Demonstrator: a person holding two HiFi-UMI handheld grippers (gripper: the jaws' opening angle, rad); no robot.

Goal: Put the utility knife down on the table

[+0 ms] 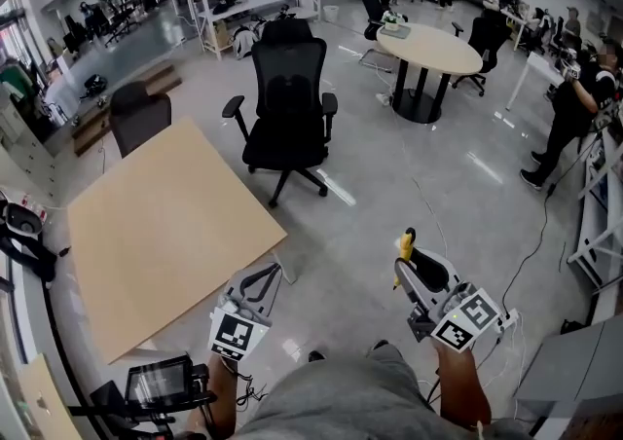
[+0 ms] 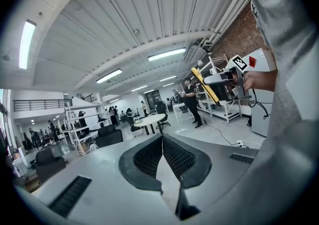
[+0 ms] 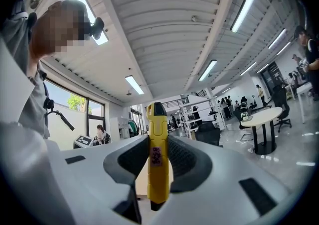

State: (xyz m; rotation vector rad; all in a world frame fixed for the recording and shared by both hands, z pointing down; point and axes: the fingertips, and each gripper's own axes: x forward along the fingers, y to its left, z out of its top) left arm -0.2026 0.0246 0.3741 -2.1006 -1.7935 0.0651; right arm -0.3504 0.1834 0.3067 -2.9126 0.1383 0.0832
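Matt yellow plastic utility knife (image 3: 157,164); pale smooth wooden table (image 1: 165,234); glossy grey floor (image 1: 419,185).

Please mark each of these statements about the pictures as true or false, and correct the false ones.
1. The right gripper holds a yellow plastic utility knife between its jaws. True.
2. The utility knife already lies on the light wooden square table. False: it is in the right gripper, above the grey floor, to the right of the table.
3. The left gripper has its jaws together with nothing between them. True.
4. The mesh-backed office chair beyond the table is red. False: it is black.
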